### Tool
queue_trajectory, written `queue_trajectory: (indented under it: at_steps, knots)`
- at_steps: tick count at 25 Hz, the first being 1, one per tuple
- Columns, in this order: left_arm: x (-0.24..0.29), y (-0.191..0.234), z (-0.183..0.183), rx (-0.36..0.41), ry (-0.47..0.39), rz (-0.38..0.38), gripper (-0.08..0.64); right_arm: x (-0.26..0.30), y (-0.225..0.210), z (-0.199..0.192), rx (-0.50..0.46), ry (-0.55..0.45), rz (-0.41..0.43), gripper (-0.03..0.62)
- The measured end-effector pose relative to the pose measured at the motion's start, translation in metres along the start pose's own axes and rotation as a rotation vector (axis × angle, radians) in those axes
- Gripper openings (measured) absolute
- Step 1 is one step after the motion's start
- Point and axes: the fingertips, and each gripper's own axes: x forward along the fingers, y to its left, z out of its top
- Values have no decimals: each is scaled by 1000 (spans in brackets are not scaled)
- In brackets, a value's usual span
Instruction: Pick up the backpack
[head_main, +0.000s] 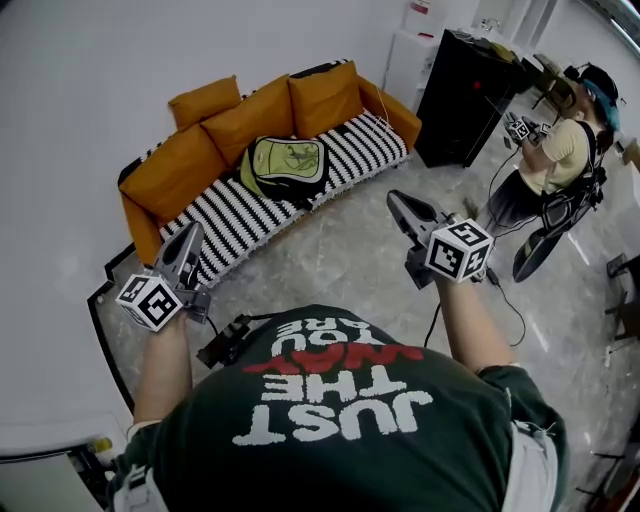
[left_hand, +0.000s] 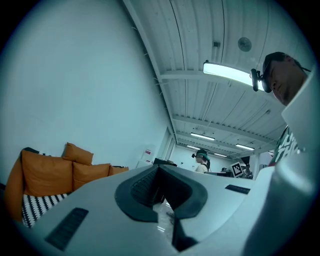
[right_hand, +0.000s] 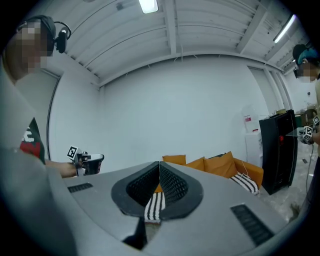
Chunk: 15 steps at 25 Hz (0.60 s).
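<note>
One backpack, one sofa, four orange cushions, two grippers, one black cabinet.

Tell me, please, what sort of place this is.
Probably a lab or studio staged as a living room: an orange sofa with a backpack stands against a bare wall, and a second person holds similar marker-cube grippers.

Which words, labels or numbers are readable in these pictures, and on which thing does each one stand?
"JUST THE WAY YOU ARE": on the dark green T-shirt, seen upside down in the head view.
Red label on the white cabinet: too small to read.
Green print on the backpack: no letters can be made out.
</note>
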Motion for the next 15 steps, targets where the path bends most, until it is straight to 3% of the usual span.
queue_trajectory:
  at_steps: [8, 15]
  knots:
    - [42, 76, -4, -56, 16, -22, 8, 69, -23, -15, 10, 63, -34, 31]
    - [121, 197, 14, -95, 55, -137, 9, 191, -52, 4, 14, 64, -124, 31]
